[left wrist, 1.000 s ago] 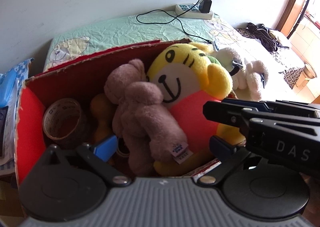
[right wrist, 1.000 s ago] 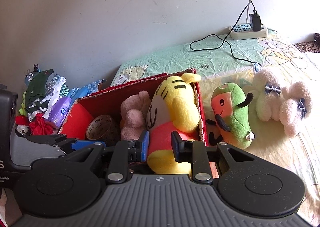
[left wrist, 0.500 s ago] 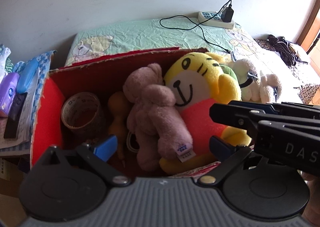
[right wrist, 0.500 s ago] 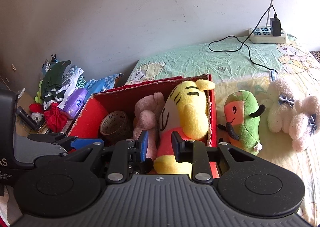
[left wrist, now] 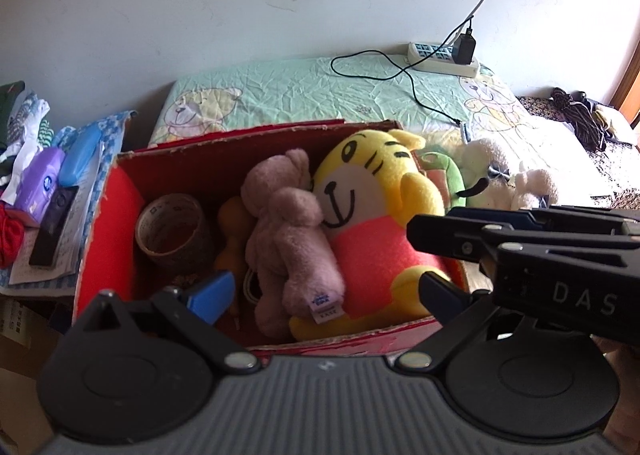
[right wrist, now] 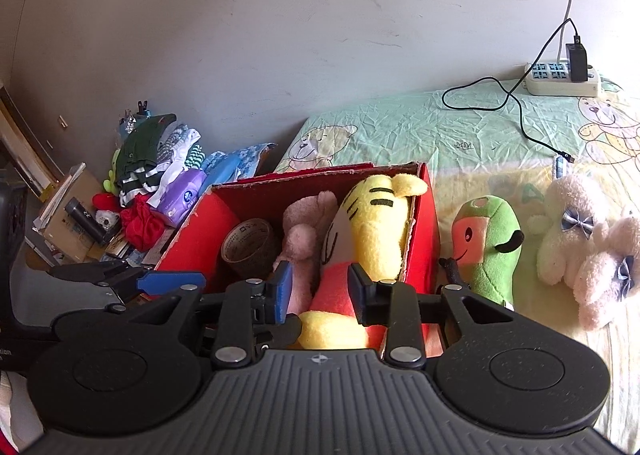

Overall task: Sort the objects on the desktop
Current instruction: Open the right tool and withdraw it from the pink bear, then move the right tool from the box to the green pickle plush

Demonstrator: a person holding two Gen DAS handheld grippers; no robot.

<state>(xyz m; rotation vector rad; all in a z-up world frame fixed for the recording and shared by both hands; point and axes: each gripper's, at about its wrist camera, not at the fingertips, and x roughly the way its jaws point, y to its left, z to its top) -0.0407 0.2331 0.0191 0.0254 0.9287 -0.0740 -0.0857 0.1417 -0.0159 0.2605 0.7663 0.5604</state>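
Left wrist view: your left gripper (left wrist: 324,289) hangs spread wide and empty over a red box (left wrist: 102,231). Inside, a yellow tiger (left wrist: 372,215) lies beside a pink bear (left wrist: 288,231), with a tape roll (left wrist: 172,229) at the left and something orange, hard to identify, between. Your right gripper (right wrist: 318,291), narrowly parted with nothing between its fingers, hovers above the tiger. A green plush (right wrist: 488,243) and white bunnies (right wrist: 580,243) lie on the bed (right wrist: 400,131) just right of the box.
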